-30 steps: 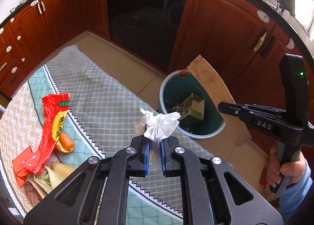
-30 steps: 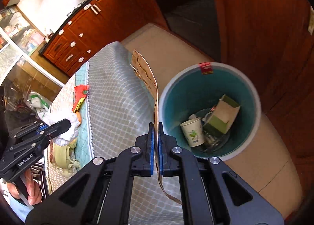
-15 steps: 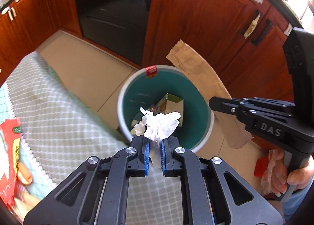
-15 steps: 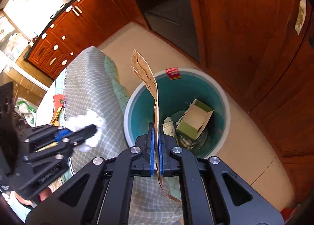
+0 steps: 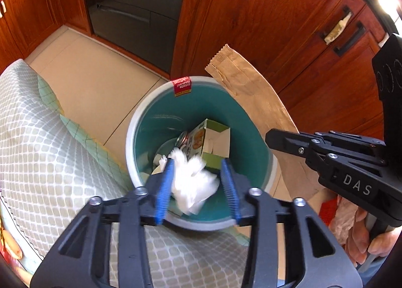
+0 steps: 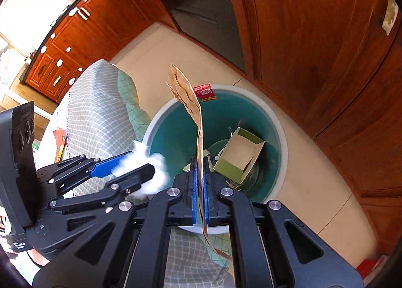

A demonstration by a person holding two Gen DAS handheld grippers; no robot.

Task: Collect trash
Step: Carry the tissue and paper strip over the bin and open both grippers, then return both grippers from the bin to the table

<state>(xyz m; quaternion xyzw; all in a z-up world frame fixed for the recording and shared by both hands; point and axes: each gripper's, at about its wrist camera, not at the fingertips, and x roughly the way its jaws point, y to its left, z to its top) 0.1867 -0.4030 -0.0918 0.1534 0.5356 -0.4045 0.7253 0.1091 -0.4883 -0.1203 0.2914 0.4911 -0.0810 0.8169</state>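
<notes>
A round teal trash bin [image 5: 137, 124] stands on the floor beside the table, with a green carton [image 5: 213, 137] and other rubbish inside. My left gripper [image 5: 197, 164] hangs over the bin's near rim; its jaws are opening, and a crumpled white tissue [image 5: 193, 182] sits loose between them, blurred. In the right wrist view the tissue [image 6: 153, 177] shows at the left gripper [image 6: 135, 162]. My right gripper [image 6: 199, 162] is shut on a flat brown paper bag [image 6: 193, 107], held upright on edge over the bin [image 6: 279, 132]. The bag [image 5: 251, 91] leans past the bin's right side.
A table with a grey patterned cloth [image 5: 37, 149] borders the bin on the left, with a red wrapper [image 6: 59, 142] lying on it. Wooden cabinets [image 5: 251, 24] and a dark oven [image 5: 130, 6] stand behind. A person's hand [image 5: 364, 237] grips the right tool.
Both grippers have moved from over the table to above the bin. The left jaws, shut on the tissue before, have spread apart and the tissue is slipping down. The right grip is unchanged.
</notes>
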